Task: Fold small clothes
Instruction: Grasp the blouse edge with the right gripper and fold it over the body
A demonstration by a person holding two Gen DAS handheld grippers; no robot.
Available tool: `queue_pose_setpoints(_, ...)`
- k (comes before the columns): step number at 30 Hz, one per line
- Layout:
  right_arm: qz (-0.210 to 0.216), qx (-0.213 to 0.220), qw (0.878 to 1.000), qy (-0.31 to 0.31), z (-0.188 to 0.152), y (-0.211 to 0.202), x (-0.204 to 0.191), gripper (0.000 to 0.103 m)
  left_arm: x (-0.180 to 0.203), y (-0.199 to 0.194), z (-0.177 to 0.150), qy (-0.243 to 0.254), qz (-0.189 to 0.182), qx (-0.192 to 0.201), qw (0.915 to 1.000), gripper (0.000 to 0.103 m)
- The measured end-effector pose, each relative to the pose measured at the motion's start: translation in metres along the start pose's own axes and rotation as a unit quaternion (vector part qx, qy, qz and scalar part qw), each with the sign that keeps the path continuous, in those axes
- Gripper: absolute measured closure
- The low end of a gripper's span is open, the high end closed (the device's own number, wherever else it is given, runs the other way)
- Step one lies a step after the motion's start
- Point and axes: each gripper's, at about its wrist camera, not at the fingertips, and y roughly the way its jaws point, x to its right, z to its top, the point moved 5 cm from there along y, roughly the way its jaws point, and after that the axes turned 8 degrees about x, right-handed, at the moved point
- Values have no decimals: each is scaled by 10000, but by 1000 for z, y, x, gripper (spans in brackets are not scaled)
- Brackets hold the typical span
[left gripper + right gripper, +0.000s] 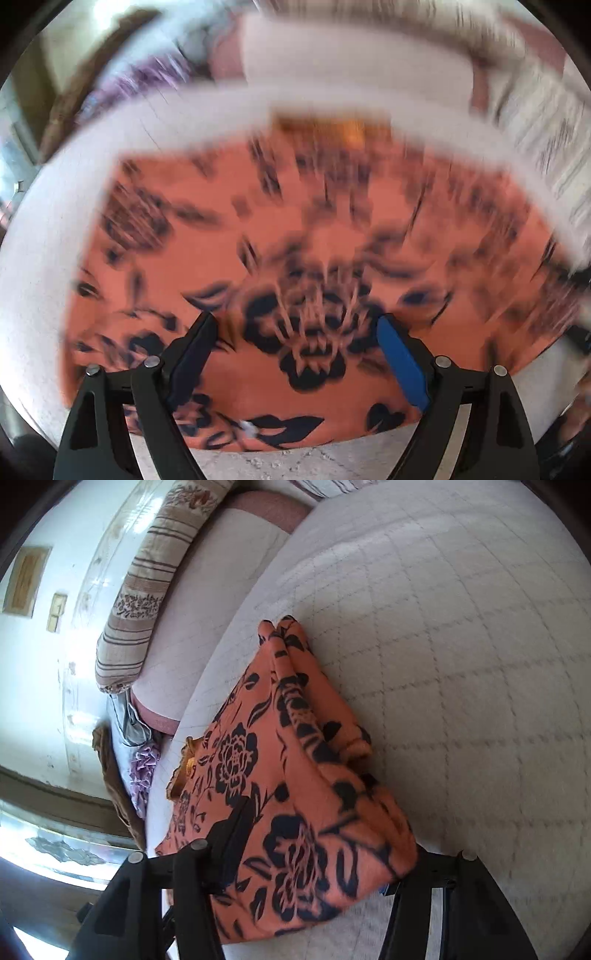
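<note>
Orange flowery cloth [280, 775] lies on the big white quilted bed [461, 664], one part bunched up. The right gripper [314, 853] has that bunch between its jaws. The left gripper [295, 332] hangs wide open, holding nothing. Best to lay the flap down flat and smooth.

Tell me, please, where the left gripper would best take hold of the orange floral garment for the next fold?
Probably the near hem of the orange floral garment, taken from above. The cloth lies flat on the white quilted surface, so only an edge offers a pinch, and the left gripper already hovers open just above it.
</note>
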Motion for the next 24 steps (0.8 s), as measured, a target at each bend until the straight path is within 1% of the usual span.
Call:
queue_pose_setpoints(1, -59, -17, 9999, -139, 0, 2, -3, 68, 5, -1, 0, 260, 144, 226, 9993, 7)
queue_pose_setpoints(2, -116, -74, 9996, -263, 1, 5, -7, 81, 6, -2, 1, 299, 157, 203, 9992, 8)
queue_pose_setpoints(3, -111, -219, 9991, -341, 1, 9, -12, 83, 4, -2, 3, 207, 60, 121, 9997, 8)
queue_pose_setpoints(5, -268, -130, 9963, -808, 5, 5, -34, 85, -5, -6, 8, -28, -251, -7, 9997, 9)
queue_pose_setpoints(6, -275, -37, 9938, -1079, 7, 0, -52, 86, -16, -14, 12, -292, -435, 84, 9986, 10)
queue_pose_setpoints(8, -142, 244, 9856, -1669, 7, -16, -101, 86, -38, -29, 15, -706, -559, 340, 9954, 10)
queue_pose_setpoints(9, -30, 359, 9794, -1987, 3, -22, -129, 86, -54, -39, 16, -933, -588, 488, 9927, 10)
queue_pose_setpoints(11, 227, 506, 9633, -2625, -14, -31, -186, 86, -92, -59, 14, -1350, -534, 797, 9862, 10)
queue_pose_setpoints(12, 327, 536, 9542, -2925, -26, -33, -211, 86, -121, -71, 11, -1610, -402, 999, 9811, 10)
queue_pose_setpoints(13, 447, 546, 9430, -3252, -44, -32, -239, 86, -139, -77, 8, -1785, -310, 1135, 9769, 10)
queue_pose_setpoints(14, 560, 491, 9319, -3551, -65, -29, -262, 86, -166, -85, 2, -2030, -145, 1321, 9701, 10)
queue_pose_setpoints(15, 633, 414, 9237, -3755, -83, -24, -277, 86, -182, -87, -2, -2167, -27, 1405, 9661, 10)
queue_pose_setpoints(16, 697, 279, 9128, -4014, -109, -14, -291, 86, -204, -87, -7, -2360, 108, 1462, 9606, 10)
queue_pose_setpoints(18, 678, -116, 8947, -4413, -157, 15, -299, 86, -239, -83, -24, -2683, 163, 1363, 9535, 10)
queue_pose_setpoints(19, 536, -546, 8860, -4574, -188, 43, -293, 86, -254, -78, -33, -2867, 179, 1319, 9487, 10)
queue_pose_setpoints(20, 419, -838, 8820, -4618, -203, 61, -285, 86, -263, -75, -39, -2962, 189, 1330, 9456, 10)
queue_pose_setpoints(21, 123, -1480, 8760, -4588, -229, 98, -262, 86, -272, -73, -46, -3045, 221, 1311, 9432, 12)
queue_pose_setpoints(22, 33, -1741, 8773, -4474, -239, 113, -251, 86, -277, -66, -50, -3255, 191, 1192, 9378, 12)
queue_pose_setpoints(23, 56, -1614, 8817, -4432, -239, 114, -251, 86, -281, -68, -52, -3450, -65, 1271, 9299, 12)
queue_pose_setpoints(24, 70, -1537, 8834, -4426, -235, 108, -259, 87, -280, -72, -50, -3445, -138, 1413, 9280, 12)
